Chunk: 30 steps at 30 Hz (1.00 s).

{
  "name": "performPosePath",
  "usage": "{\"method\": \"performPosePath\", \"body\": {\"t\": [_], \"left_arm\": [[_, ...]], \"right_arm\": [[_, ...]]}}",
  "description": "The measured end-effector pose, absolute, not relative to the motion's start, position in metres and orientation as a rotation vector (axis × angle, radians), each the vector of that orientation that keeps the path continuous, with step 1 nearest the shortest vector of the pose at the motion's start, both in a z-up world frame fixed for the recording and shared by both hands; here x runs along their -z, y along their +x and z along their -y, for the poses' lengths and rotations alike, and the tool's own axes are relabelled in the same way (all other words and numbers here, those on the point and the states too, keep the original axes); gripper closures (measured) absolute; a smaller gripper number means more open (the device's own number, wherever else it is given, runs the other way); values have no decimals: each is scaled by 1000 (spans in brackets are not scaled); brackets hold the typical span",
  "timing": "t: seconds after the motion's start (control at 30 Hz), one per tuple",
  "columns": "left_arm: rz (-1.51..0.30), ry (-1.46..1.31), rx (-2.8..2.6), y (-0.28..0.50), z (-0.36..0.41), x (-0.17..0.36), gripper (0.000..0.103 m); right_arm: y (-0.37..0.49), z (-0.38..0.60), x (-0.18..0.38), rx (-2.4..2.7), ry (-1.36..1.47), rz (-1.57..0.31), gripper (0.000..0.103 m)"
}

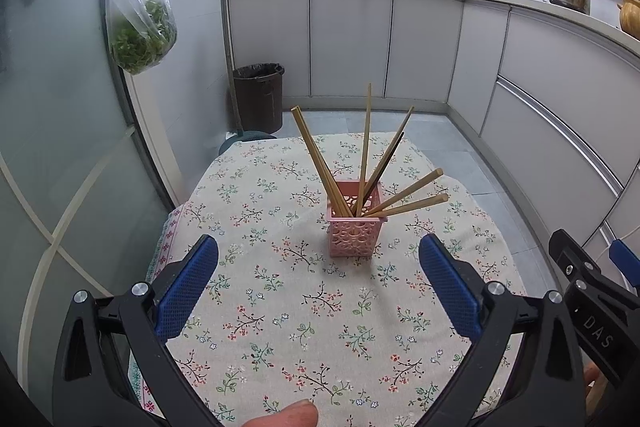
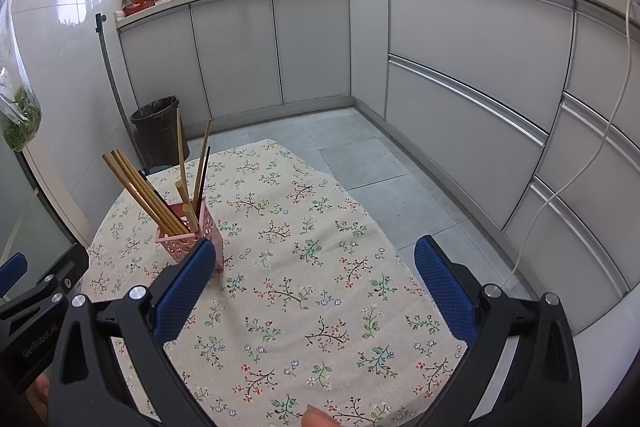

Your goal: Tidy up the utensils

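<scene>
A pink perforated plastic holder [image 1: 357,223] stands upright near the middle of the round table's floral cloth [image 1: 280,307], wooden chopsticks [image 1: 320,163] fanning out of it. The left gripper [image 1: 318,259] hovers before it, blue-padded fingers spread wide and empty; the right gripper [image 2: 314,261], beside it, is equally agape

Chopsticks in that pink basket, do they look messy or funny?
A bit messy. The chopsticks fan out in all directions from the pink basket; two lean low to one side. Nothing has spilled onto the tablecloth, and the basket stands upright.
</scene>
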<state>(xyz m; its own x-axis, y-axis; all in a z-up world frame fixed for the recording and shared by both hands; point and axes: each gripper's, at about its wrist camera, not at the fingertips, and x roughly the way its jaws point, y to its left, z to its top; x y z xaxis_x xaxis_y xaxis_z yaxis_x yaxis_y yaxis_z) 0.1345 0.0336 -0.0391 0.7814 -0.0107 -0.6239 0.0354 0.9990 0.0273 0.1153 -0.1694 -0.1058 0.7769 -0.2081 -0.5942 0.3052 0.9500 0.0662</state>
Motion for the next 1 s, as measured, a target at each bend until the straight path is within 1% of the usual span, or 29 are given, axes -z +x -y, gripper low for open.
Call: {"method": "performPosePath", "body": {"t": [0.33, 0.53, 0.57, 0.63, 0.73, 0.8, 0.87, 1.0], "left_arm": [[-664, 70, 6, 135, -30, 39, 7], [-654, 38, 4, 135, -37, 39, 15], [-649, 31, 8, 135, -38, 39, 20], [-640, 38, 12, 134, -38, 38, 24], [-639, 35, 28, 134, -36, 37, 21], [-632, 23, 33, 133, -37, 35, 12], [-627, 34, 44, 132, -35, 32, 7], [-638, 50, 57, 132, -30, 34, 7]], "right_arm": [[117, 169, 108, 272, 161, -634, 6], [118, 171, 110, 274, 162, -639, 6], [118, 171, 111, 273, 165, -641, 6], [117, 171, 111, 271, 166, -643, 6], [118, 171, 111, 271, 161, -643, 6], [118, 171, 111, 273, 159, -643, 6], [118, 171, 112, 275, 161, -643, 6], [119, 172, 113, 275, 160, -645, 6]]}}
